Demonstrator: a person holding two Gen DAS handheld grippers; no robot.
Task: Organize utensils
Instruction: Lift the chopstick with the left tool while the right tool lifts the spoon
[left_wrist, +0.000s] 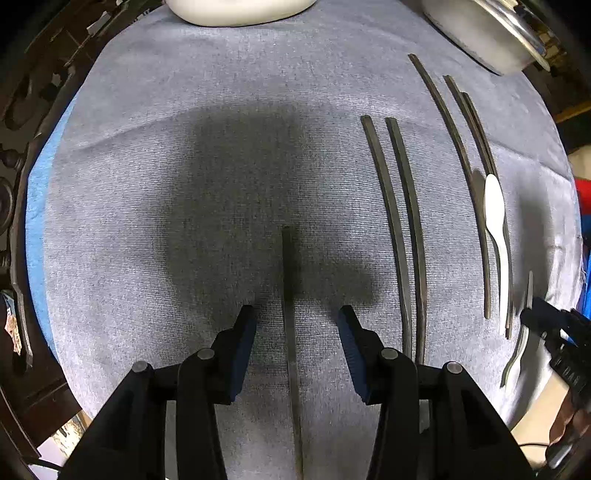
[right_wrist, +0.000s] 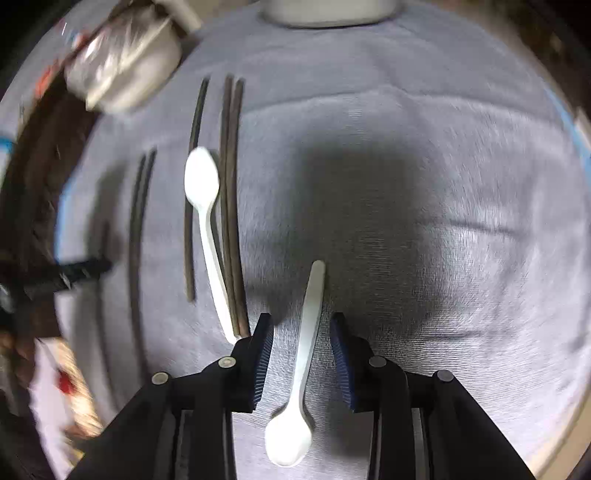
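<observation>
In the left wrist view a dark chopstick (left_wrist: 290, 295) lies flat on the grey-blue cloth (left_wrist: 184, 110). It runs between the fingers of my left gripper (left_wrist: 296, 312), whose blue pads stand apart from it on both sides. Further right lie a chopstick pair (left_wrist: 397, 229), more chopsticks (left_wrist: 458, 155) and a white spoon (left_wrist: 494, 206). In the right wrist view another white plastic spoon (right_wrist: 306, 354) rests on the cloth between the fingers of my right gripper (right_wrist: 301, 319), bowl end toward the camera. Neither pad touches it.
A metal pot (left_wrist: 480, 33) stands at the far right corner and a white dish (left_wrist: 240, 11) at the far edge. In the right wrist view the laid-out chopsticks (right_wrist: 231, 206) and spoon (right_wrist: 202, 177) lie left of my gripper. The table's edge curves on the left.
</observation>
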